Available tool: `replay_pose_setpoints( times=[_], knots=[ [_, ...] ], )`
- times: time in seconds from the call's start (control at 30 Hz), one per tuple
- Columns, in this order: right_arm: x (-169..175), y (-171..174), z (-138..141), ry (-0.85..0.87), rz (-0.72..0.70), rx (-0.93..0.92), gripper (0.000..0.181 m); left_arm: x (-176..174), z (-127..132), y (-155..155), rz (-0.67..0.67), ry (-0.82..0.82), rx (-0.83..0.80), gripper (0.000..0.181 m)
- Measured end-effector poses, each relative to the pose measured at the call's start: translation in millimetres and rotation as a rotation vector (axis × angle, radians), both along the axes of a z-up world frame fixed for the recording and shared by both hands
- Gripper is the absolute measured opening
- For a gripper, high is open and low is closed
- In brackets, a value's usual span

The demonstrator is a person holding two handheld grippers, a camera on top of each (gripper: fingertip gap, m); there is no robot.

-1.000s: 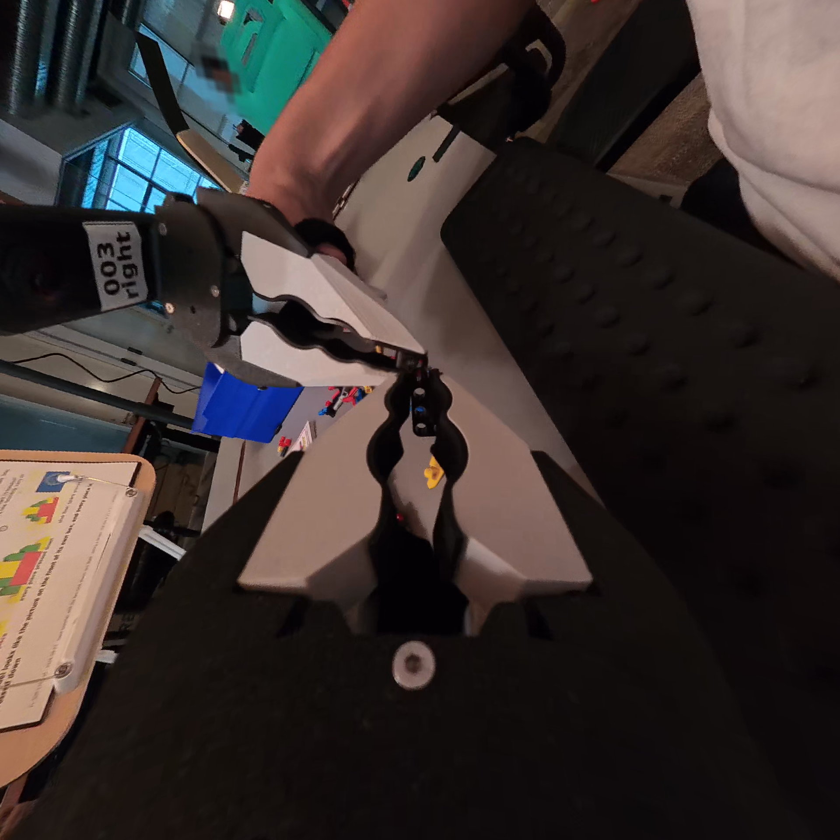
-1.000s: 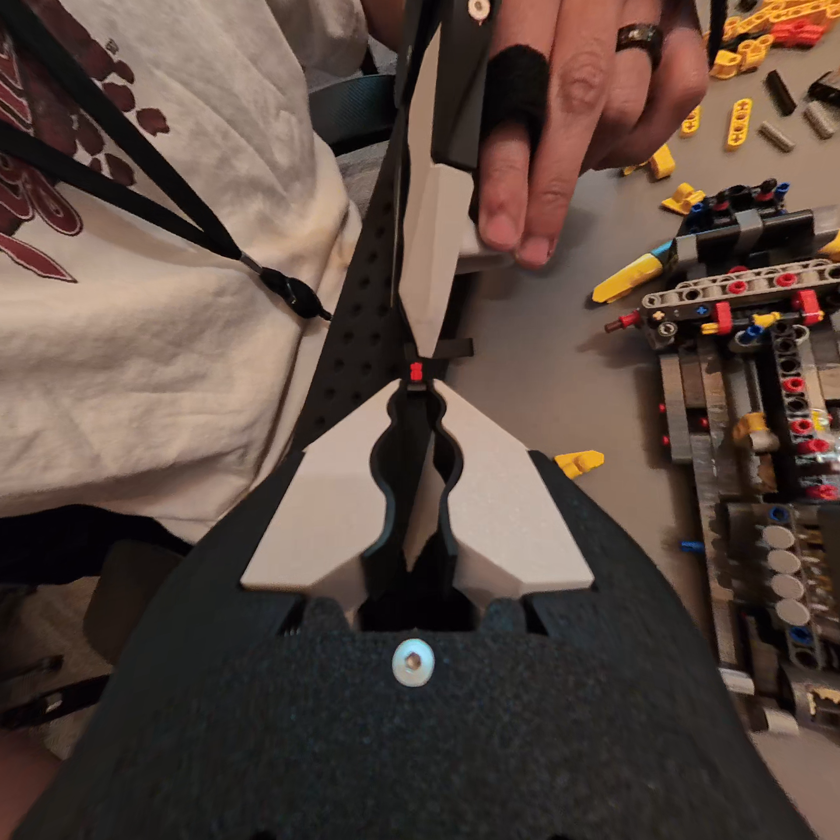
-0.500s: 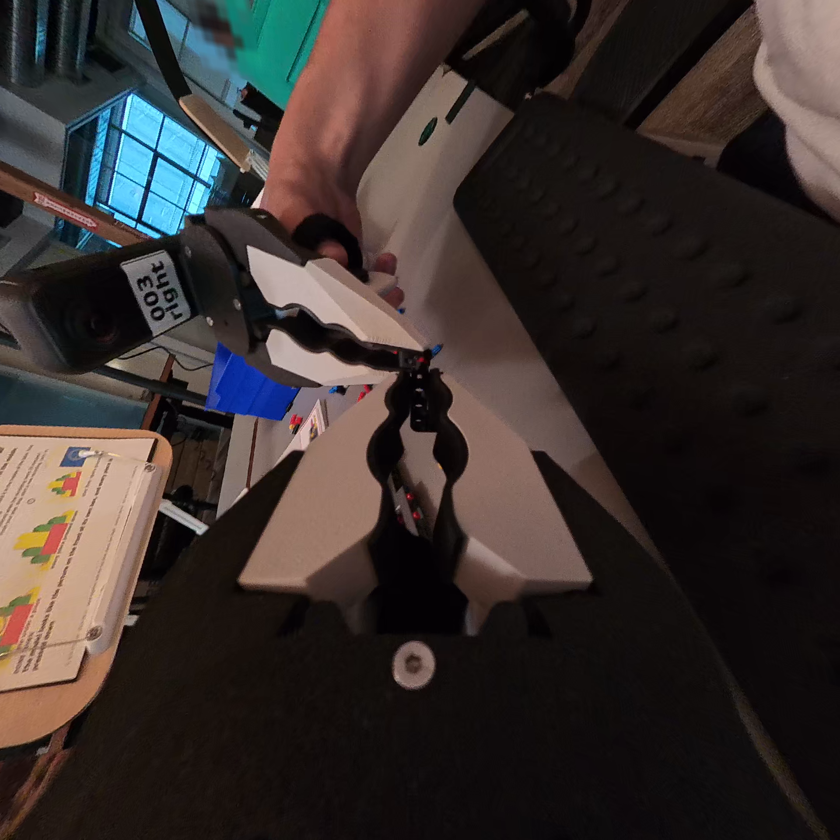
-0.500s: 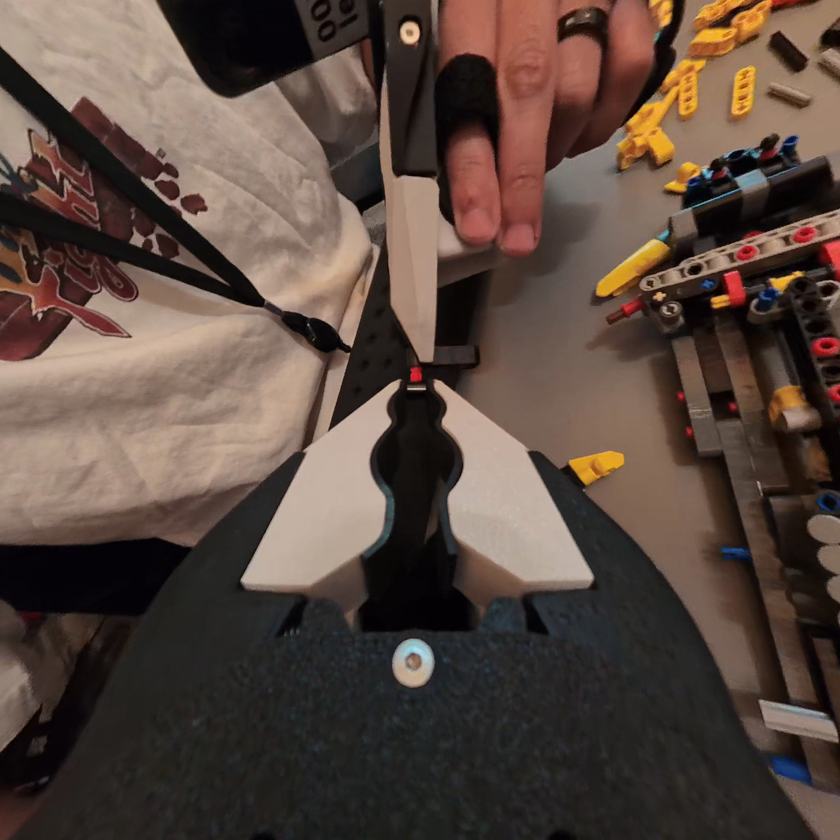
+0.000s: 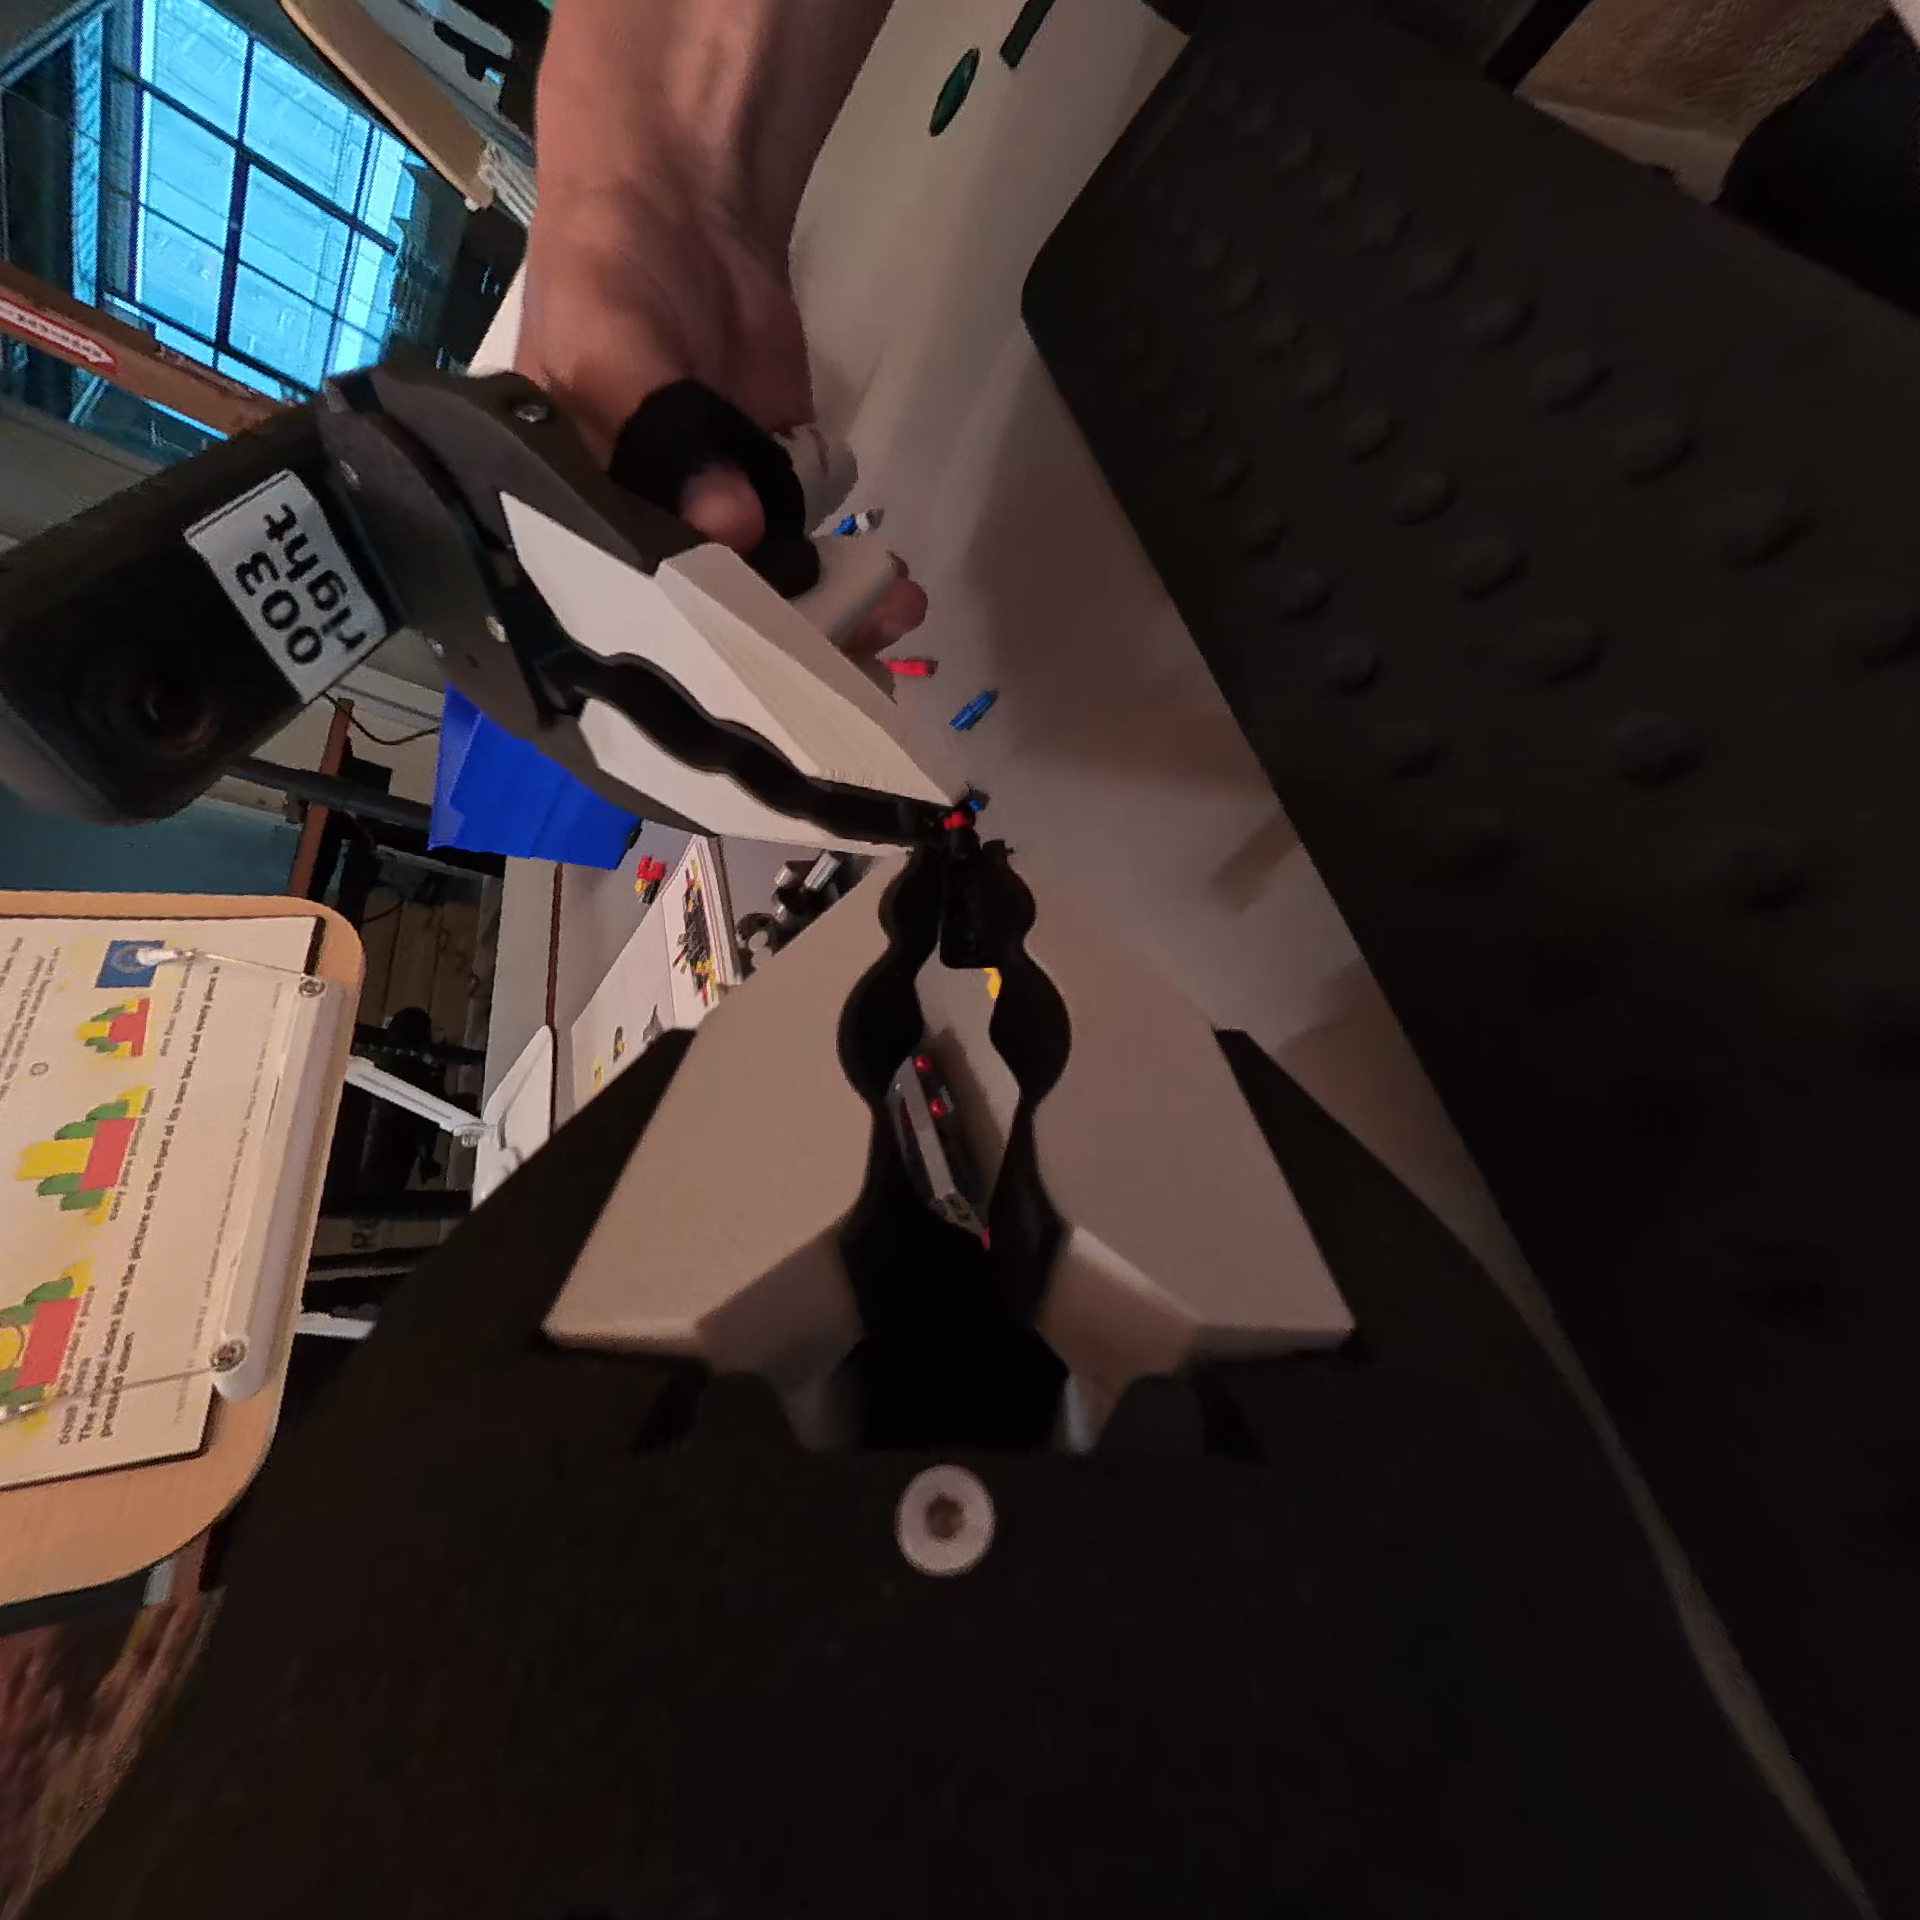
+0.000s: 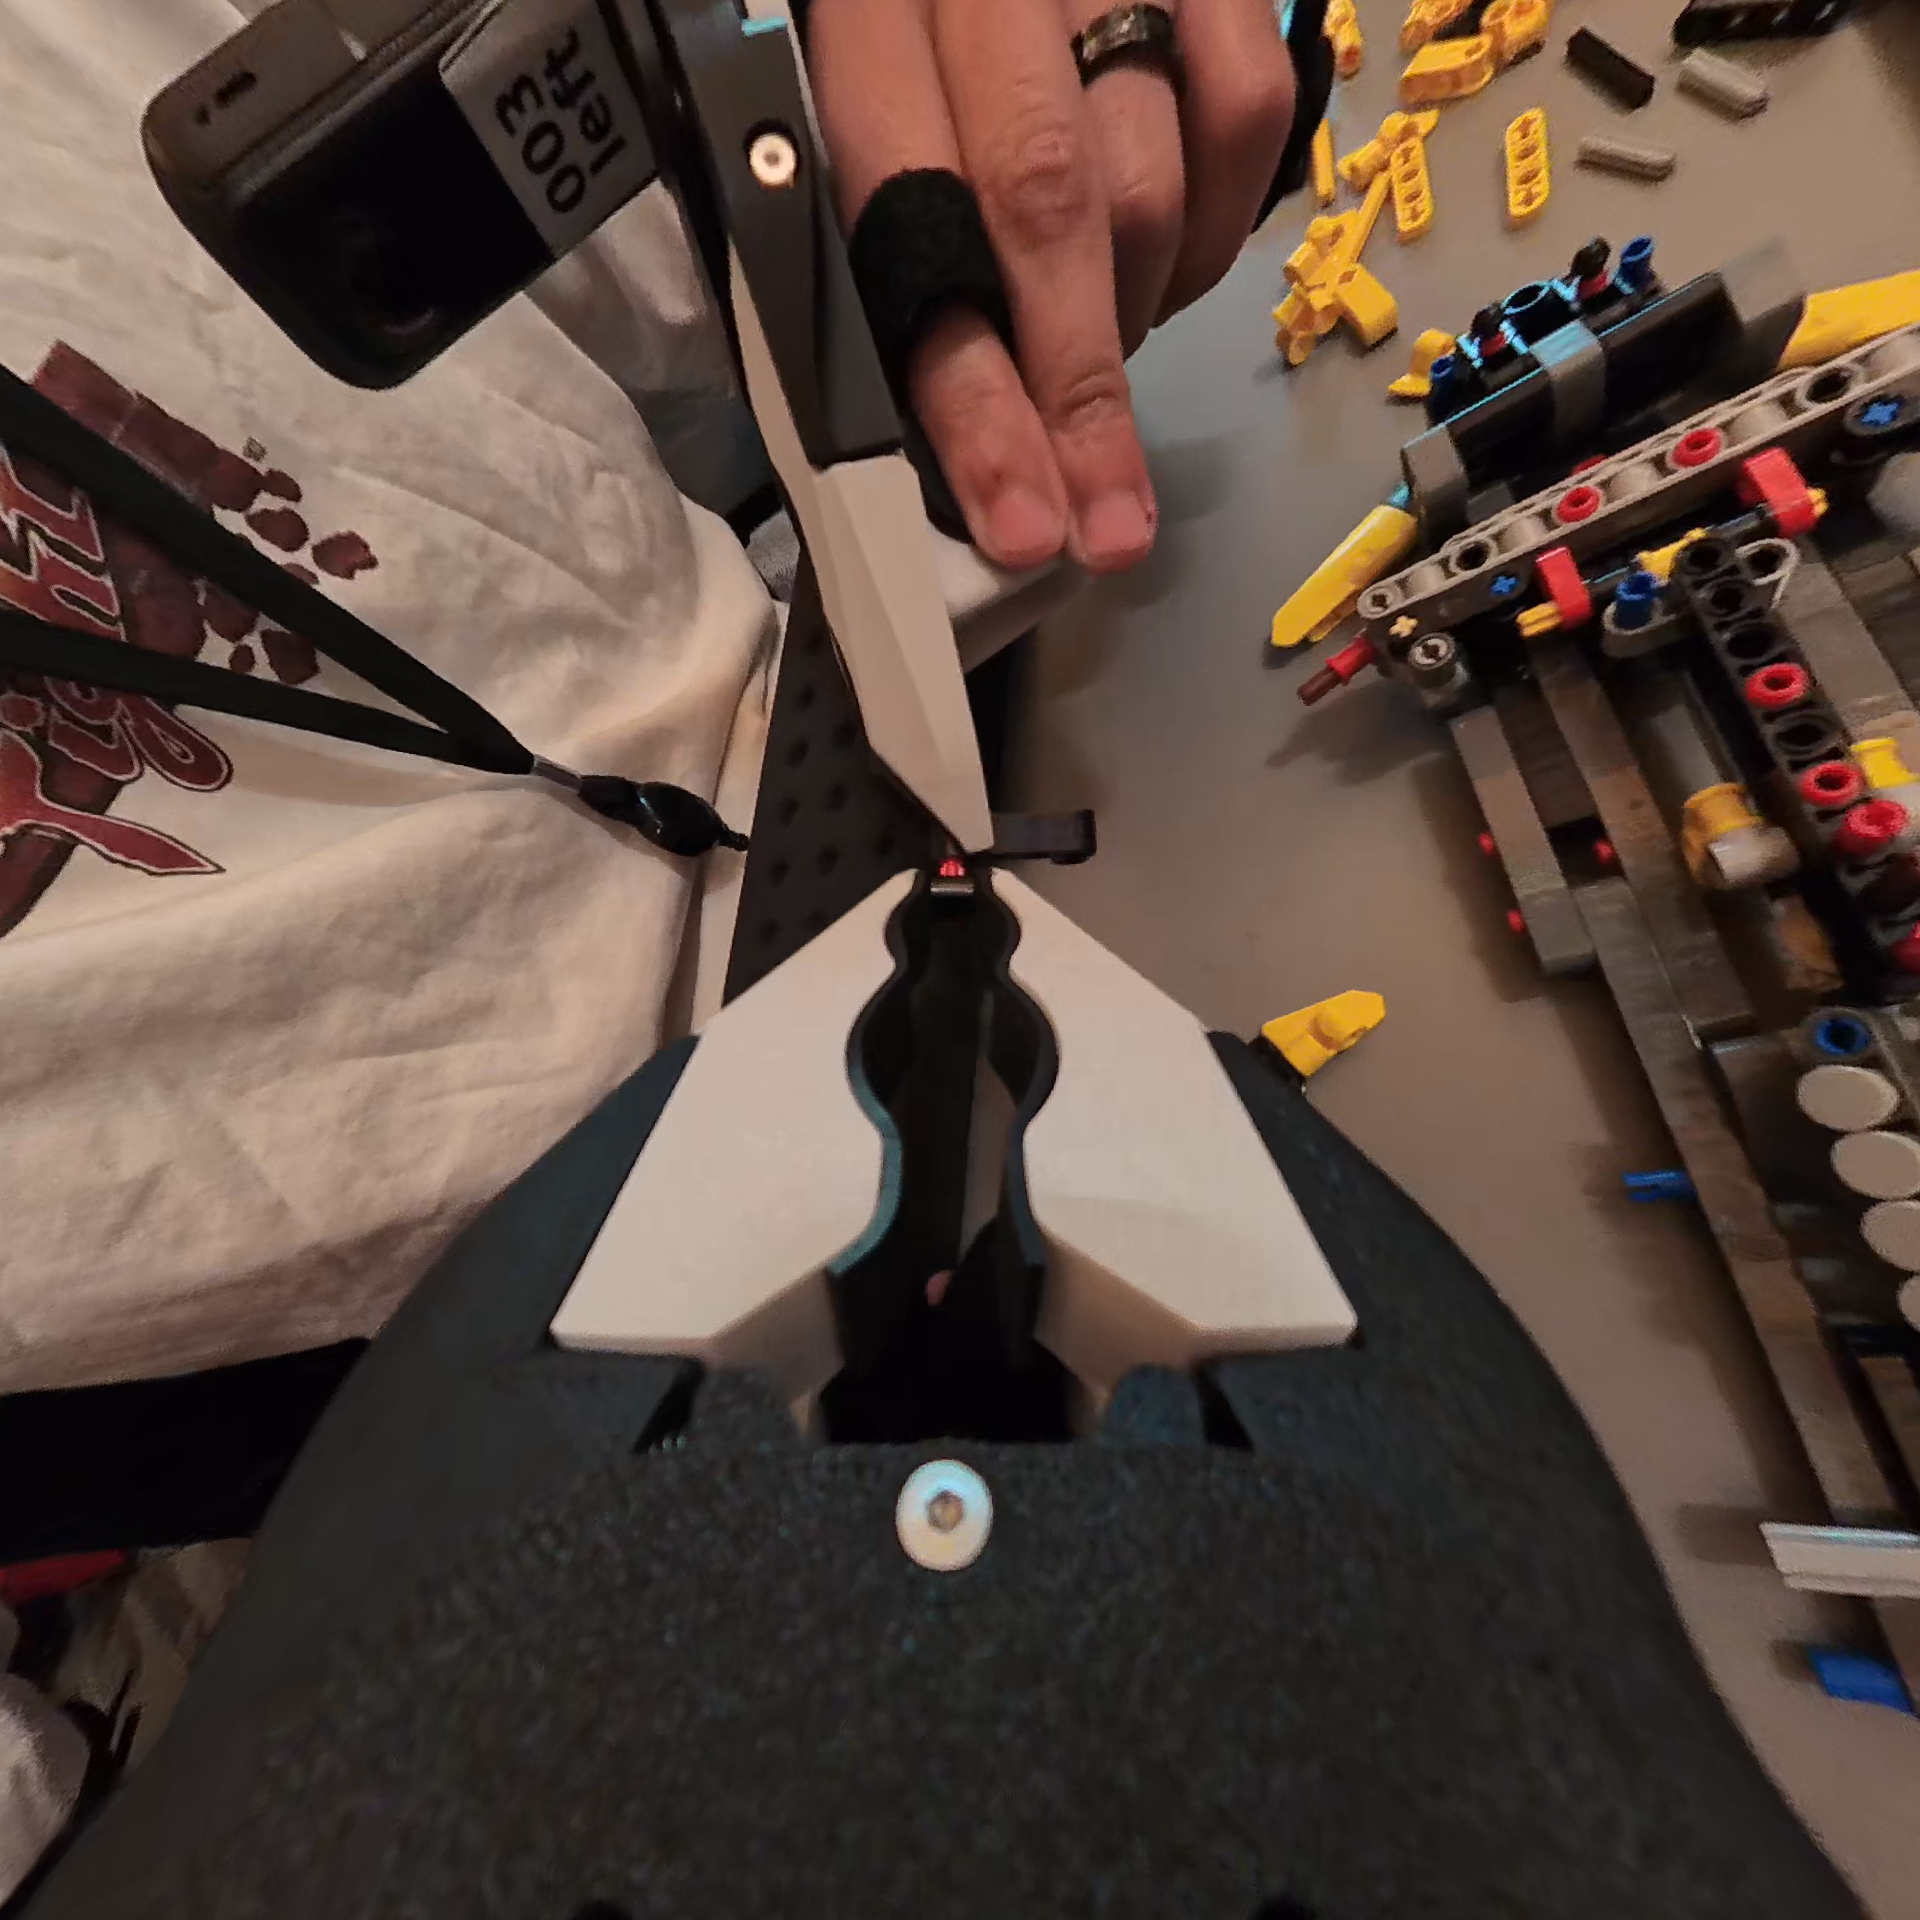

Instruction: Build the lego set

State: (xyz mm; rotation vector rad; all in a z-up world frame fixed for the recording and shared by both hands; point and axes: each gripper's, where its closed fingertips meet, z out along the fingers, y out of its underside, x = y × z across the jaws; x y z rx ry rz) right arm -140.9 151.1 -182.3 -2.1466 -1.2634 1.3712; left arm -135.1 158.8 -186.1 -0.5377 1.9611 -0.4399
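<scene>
Above the table edge, left gripper (image 5: 961, 914) pinches a black piece (image 5: 966, 920); right gripper (image 6: 951, 883) nips a red pin (image 6: 951, 868), seemingly mating them. Chassis (image 6: 1662, 727) part-built; loose parts (image 6: 1371, 208) remain.

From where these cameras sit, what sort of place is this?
Likely an indoor workshop or lab, though that is a guess. A grey table holds a half-built toy model and loose yellow pieces; a big gridded window and a picture instruction sheet show beyond.

A cream shirt (image 6: 364, 935) printed in dark red is seen at nine o'clock, yellow pieces (image 6: 1351, 249) at one o'clock, a grey table (image 6: 1195, 831) beneath.
</scene>
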Motion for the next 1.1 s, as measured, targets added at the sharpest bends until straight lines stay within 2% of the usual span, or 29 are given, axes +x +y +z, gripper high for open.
replay_pose_setpoints(
  times=[0.2,0.33,0.47,0.63,0.77,0.97,1.1],
  knots=[
    [4.3,23.1,12.0,0.092,-0.185,-0.034,0.006,5.8,9.4,20.6,0.126,-0.035,-0.092,0.005],
    [6.8,40.2,16.3,0.076,-0.327,0.050,0.009,8.5,14.7,33.4,0.203,-0.066,-0.107,0.005],
    [11.2,52.4,25.0,0.086,-0.450,0.087,0.027,9.2,20.4,49.8,0.298,-0.100,-0.105,0.005],
    [12.1,62.6,23.6,0.080,-0.625,0.160,0.027,7.9,23.5,63.8,0.379,-0.116,-0.119,0.005],
    [7.4,72.7,25.7,0.121,-0.800,0.151,0.036,8.0,22.5,68.6,0.426,-0.119,-0.073,0.005],
    [4.9,82.7,20.4,0.094,-0.971,0.267,0.024,7.8,21.8,71.1,0.469,-0.113,-0.041,0.005],
    [4.3,81.3,22.1,0.175,-0.992,0.255,0.020,7.5,25.9,68.0,0.455,-0.132,-0.019,0.005]
  ],
)
